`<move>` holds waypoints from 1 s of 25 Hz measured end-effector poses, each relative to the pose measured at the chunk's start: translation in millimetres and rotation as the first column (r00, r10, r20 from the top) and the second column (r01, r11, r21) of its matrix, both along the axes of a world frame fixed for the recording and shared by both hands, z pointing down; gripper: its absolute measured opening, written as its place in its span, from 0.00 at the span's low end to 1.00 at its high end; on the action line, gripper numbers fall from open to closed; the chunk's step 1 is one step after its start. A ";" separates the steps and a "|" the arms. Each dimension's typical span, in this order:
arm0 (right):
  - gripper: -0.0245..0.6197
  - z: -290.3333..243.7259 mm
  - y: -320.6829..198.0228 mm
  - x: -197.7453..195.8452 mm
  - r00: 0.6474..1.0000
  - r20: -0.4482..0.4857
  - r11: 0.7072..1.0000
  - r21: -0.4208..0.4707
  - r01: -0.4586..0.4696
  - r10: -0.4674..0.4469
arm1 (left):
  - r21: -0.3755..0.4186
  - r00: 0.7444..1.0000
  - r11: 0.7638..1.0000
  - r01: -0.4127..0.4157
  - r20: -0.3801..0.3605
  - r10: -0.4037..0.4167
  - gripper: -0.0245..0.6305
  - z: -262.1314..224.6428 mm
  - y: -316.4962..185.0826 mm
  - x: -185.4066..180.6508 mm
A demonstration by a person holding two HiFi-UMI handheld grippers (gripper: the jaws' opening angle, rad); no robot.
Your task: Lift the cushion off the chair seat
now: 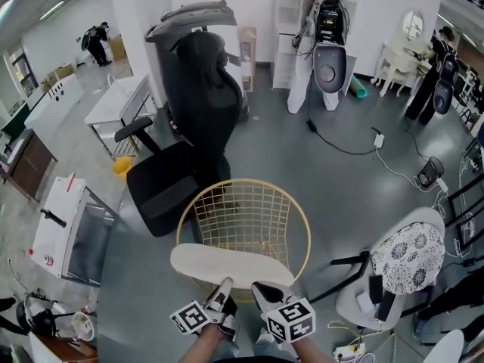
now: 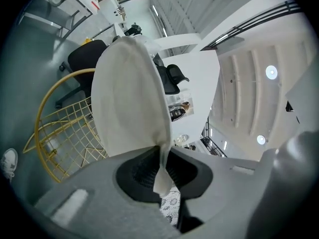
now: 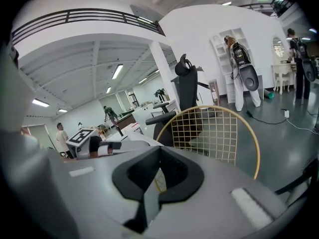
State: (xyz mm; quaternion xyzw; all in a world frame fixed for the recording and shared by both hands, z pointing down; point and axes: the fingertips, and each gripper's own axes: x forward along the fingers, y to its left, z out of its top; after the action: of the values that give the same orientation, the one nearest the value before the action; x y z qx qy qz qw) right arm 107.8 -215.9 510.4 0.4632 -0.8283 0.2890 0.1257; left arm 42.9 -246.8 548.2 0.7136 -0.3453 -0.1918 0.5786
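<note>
cushion [image 1: 227, 265]: cream, flat, oval | edge pinched | above wire chair [image 1: 246, 218]

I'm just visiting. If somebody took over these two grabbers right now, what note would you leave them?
Left gripper: shut on the cushion's near edge.
Right gripper: shut on the same edge, beside the left.
Cushion: held up over the chair, whose wire seat shows bare below.
Done: the cushion looks clear of the seat.
Left: little, perhaps just raising it a bit more to be sure.
</note>
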 end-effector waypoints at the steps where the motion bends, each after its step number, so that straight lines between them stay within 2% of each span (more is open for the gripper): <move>1: 0.04 -5.8 -2.6 -1.5 1.000 0.002 1.000 0.013 -0.015 0.015 | 0.013 1.000 1.000 -0.003 0.011 0.003 0.09 -7.5 -2.9 -2.5; 3: 0.04 -18.8 -6.1 -5.1 0.999 0.008 0.998 0.039 -0.042 0.041 | 0.038 0.998 0.999 -0.019 0.064 0.017 0.09 -20.6 -7.3 -8.6; 7: 0.04 -40.3 -6.0 -7.7 0.998 0.002 0.994 0.082 -0.068 0.068 | 0.082 0.994 0.995 -0.049 0.099 0.041 0.09 -47.8 -9.2 -10.9; 10: 0.04 -55.2 -6.2 -7.3 0.995 0.031 0.990 0.099 -0.101 0.098 | 0.083 0.999 0.996 -0.033 0.010 0.032 0.09 -70.1 -8.3 -6.4; 15: 0.04 -73.3 -5.3 -8.6 0.992 0.039 0.984 0.127 -0.122 0.118 | 0.154 0.997 0.987 -0.037 0.072 0.026 0.09 -90.9 -11.6 -15.4; 22: 0.04 -82.1 -4.9 -10.0 0.993 0.010 0.977 0.176 -0.116 0.116 | 0.154 0.999 0.988 -0.011 0.039 0.005 0.09 -100.3 -14.1 -19.9; 25: 0.04 -83.2 -6.6 -9.5 0.993 0.009 0.977 0.177 -0.121 0.121 | 0.159 0.999 0.987 -0.013 0.045 0.006 0.09 -100.4 -15.6 -20.1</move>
State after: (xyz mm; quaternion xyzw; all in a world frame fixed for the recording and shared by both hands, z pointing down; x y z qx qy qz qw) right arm 98.3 -222.5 427.2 0.5224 -0.8209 0.2208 0.0672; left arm 22.8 -262.4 447.8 0.7632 -0.3383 -0.1998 0.5130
